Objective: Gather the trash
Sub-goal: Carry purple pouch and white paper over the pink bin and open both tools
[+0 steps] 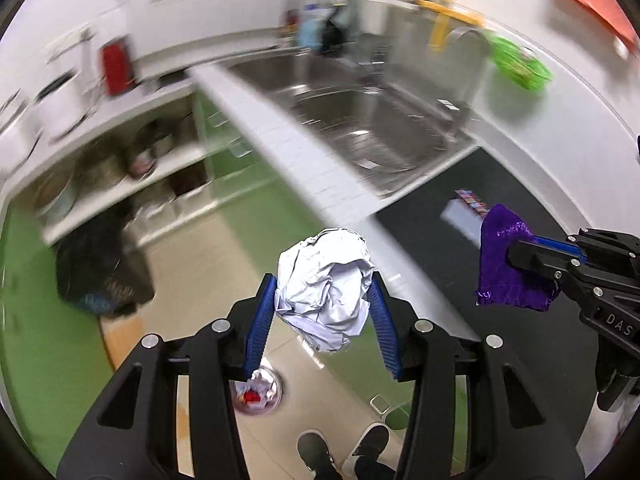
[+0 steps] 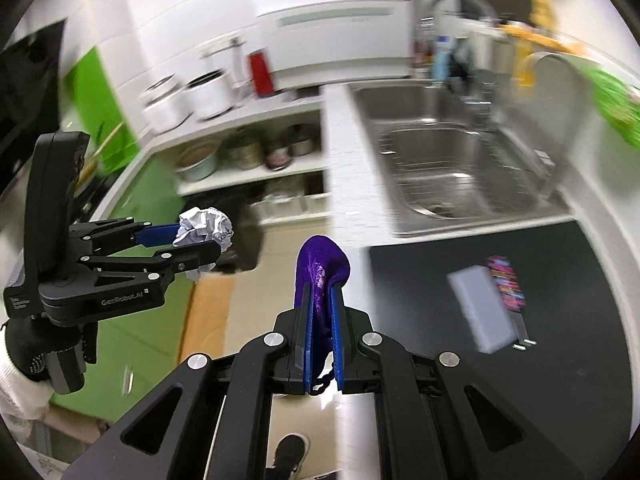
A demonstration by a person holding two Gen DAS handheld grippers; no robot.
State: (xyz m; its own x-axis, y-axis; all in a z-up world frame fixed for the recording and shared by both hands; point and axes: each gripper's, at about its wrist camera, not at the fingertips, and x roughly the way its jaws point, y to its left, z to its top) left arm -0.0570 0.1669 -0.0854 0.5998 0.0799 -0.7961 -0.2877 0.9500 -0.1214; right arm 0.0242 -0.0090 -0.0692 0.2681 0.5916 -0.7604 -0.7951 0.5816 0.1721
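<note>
My left gripper (image 1: 325, 282) is shut on a crumpled white paper ball (image 1: 326, 284) and holds it in the air over the floor, in front of the counter edge. It shows in the right wrist view (image 2: 208, 240) with the paper ball (image 2: 204, 228). My right gripper (image 2: 322, 292) is shut on a purple cloth pouch (image 2: 320, 264), held above the counter's front edge; it shows at the right of the left wrist view (image 1: 520, 254) with the pouch (image 1: 504, 264). A small round bin (image 1: 262, 394) with trash in it stands on the floor below the left gripper.
A steel sink (image 1: 360, 120) is set in the white counter. A black mat (image 2: 520, 320) beside it holds a white block (image 2: 478, 308) and a colourful packet (image 2: 506, 284). A dark bag (image 1: 100, 272) stands by open shelves (image 1: 140, 160). My shoes (image 1: 344, 452) are on the floor.
</note>
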